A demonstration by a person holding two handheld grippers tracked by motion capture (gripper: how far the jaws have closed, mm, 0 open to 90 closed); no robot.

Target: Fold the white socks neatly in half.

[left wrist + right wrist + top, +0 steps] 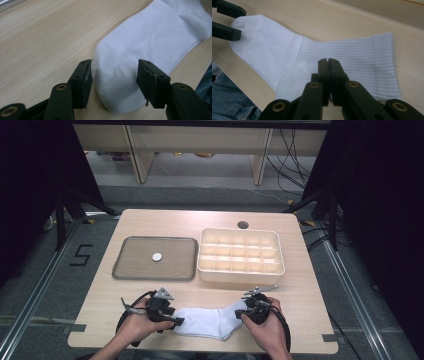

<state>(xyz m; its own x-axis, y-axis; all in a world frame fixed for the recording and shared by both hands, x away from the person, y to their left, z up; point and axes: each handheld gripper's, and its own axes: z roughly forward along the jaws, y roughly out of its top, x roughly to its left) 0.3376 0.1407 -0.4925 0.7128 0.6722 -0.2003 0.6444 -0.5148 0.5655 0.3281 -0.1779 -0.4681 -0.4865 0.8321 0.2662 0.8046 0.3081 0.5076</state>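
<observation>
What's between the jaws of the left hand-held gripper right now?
The toe end of the white sock lies between the open jaws of the left hand-held gripper, seen in the left gripper view; the pads flank it, with a slight gap on each side.

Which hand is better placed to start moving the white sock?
Right, probably. The right tool is shut, seemingly pinching the sock's ribbed cuff, while the left tool only straddles the toe, pads not pressing.

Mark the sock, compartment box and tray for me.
white sock (207, 320), high view, middle of the foot.
compartment box (241, 274), high view, near outer wall.
grey tray (152, 276), high view, near rim.
</observation>
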